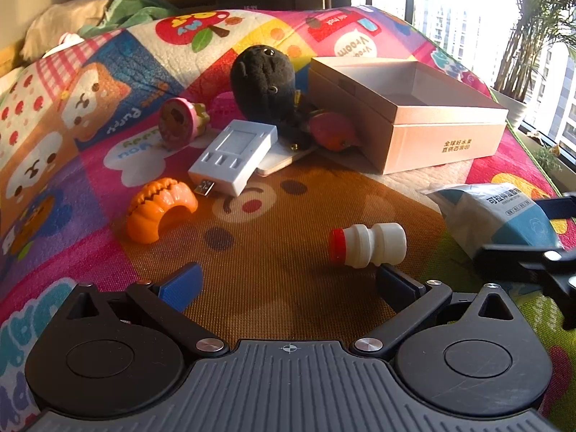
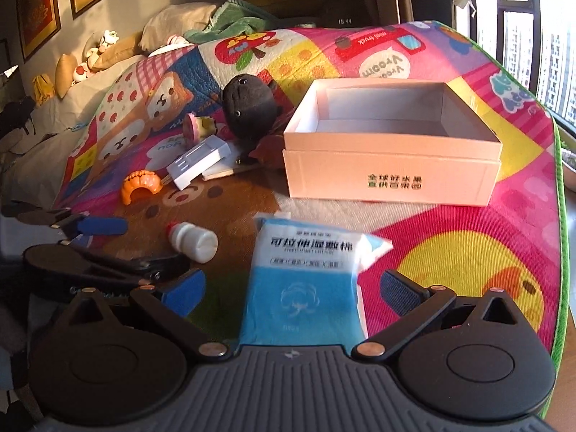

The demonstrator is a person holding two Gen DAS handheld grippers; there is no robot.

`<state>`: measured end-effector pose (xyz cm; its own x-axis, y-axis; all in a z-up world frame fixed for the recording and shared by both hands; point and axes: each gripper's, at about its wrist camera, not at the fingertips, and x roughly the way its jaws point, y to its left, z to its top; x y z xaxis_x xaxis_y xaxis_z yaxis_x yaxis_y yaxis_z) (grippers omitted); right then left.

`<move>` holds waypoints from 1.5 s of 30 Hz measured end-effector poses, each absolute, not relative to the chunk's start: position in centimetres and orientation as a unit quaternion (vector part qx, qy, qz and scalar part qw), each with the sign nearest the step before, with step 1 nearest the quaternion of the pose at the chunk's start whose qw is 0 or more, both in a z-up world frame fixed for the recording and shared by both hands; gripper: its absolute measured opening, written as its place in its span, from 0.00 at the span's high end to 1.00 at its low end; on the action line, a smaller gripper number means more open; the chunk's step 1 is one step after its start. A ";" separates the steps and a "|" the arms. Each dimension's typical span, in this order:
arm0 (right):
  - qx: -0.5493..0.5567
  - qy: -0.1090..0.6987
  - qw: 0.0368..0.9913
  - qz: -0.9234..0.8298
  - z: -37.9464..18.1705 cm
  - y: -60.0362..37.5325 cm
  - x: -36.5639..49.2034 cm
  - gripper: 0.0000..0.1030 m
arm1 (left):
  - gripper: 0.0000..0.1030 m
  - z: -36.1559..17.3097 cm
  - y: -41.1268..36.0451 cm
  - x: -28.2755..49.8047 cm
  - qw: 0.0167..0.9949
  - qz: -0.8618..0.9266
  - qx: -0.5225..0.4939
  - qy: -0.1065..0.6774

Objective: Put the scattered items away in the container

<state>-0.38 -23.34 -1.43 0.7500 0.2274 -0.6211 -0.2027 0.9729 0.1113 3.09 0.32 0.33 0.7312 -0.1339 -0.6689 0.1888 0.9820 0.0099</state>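
Observation:
An open pale cardboard box (image 1: pixel 446 144) (image 2: pixel 388 180) stands on a colourful play mat, and what shows of its inside is bare. My left gripper (image 1: pixel 288 284) (image 2: pixel 95 233) is open, with a white bottle with a red cap (image 1: pixel 367 244) (image 2: pixel 192 239) lying just ahead of its right finger. My right gripper (image 2: pixel 291 291) is open, and a blue-and-white packet (image 2: pixel 302 277) (image 1: pixel 496 216) lies between its fingers without touching them. Further back lie an orange pumpkin toy (image 1: pixel 158 208), a white charger (image 1: pixel 234 154), a pink round toy (image 1: pixel 180 120), a black plush (image 1: pixel 264 82) and a pink fruit toy (image 1: pixel 334 131).
A thin white card (image 1: pixel 284 160) lies under the charger. Pillows (image 2: pixel 172 25) and a green cloth (image 2: pixel 237 18) are heaped behind the mat. The mat's green edge (image 2: pixel 559 216) drops off at the right, by a window and a potted plant (image 1: pixel 532 36).

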 end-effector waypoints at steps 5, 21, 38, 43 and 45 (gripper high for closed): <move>-0.061 0.330 0.933 0.127 -1.7 -21.7 0.6 0.43 | 0.00 0.3 0.3 3.1 0.930 -0.087 0.038 0.356; -0.018 0.337 0.940 0.042 -1.8 -27.5 -3.5 0.45 | 0.00 1.2 -3.8 3.8 0.933 -0.137 0.046 0.331; -0.024 0.334 0.941 0.052 -1.9 -27.1 -2.6 0.42 | 0.52 1.1 -3.2 3.6 0.932 -0.154 0.043 0.324; -0.032 0.334 0.940 0.057 -1.2 -27.0 -3.7 0.45 | 0.52 2.1 -3.0 1.6 0.935 -0.168 0.045 0.309; -0.035 0.330 0.942 0.054 -0.8 -27.2 -4.4 0.45 | 0.52 2.7 -3.1 0.7 0.935 -0.179 0.044 0.302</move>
<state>-4.44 -27.17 -0.81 0.7758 0.0794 -0.6260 -0.1251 0.9917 -0.0292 0.66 -3.07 2.72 0.7530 -0.3085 -0.5813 0.3622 0.9318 -0.0254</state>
